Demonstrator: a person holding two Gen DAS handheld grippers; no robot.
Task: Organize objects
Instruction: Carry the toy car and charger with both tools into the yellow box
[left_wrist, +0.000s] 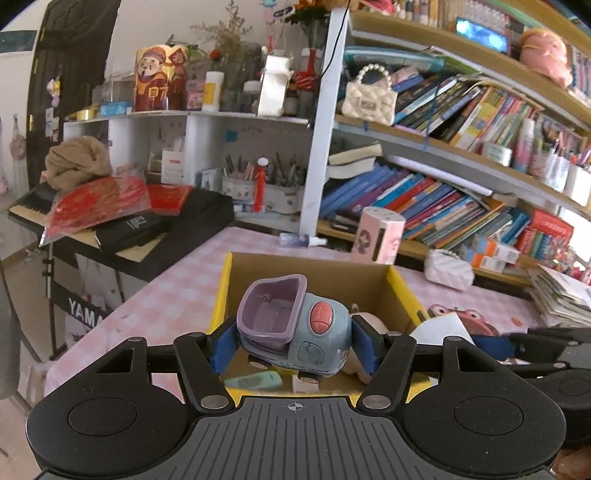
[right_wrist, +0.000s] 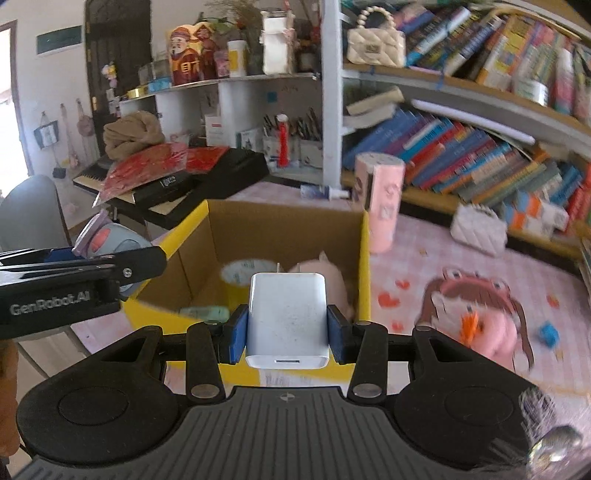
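Left wrist view has the toy truck (left_wrist: 295, 332) at lower centre, pinched between the blue pads of the left gripper (left_wrist: 295, 345). Its long axis runs slantwise, from the lavender tipper bed at upper left to the wheels at lower right, so the open bed faces up and toward the camera. The body is grey-blue with a coral oval button on its side, a pale window and small black wheels. It hangs over the open cardboard box (left_wrist: 402, 291), whose yellow rim frames it; a pink soft toy (left_wrist: 369, 319) and a mint-green object (left_wrist: 255, 380) lie inside the box.

Right wrist view shows the white charger (right_wrist: 287, 317) at centre, clamped by the right gripper (right_wrist: 287, 332) on its two side faces. Its long axis points away from the camera, metal prongs toward the box and the port slot toward the lens; the shell is plain, lightly smudged. It sits above the near rim of the same box. A pink checked tablecloth (right_wrist: 424, 258) covers the table, with a pink cylinder (right_wrist: 380, 199) just behind the box and bookshelves (right_wrist: 480, 155) across the upper right.
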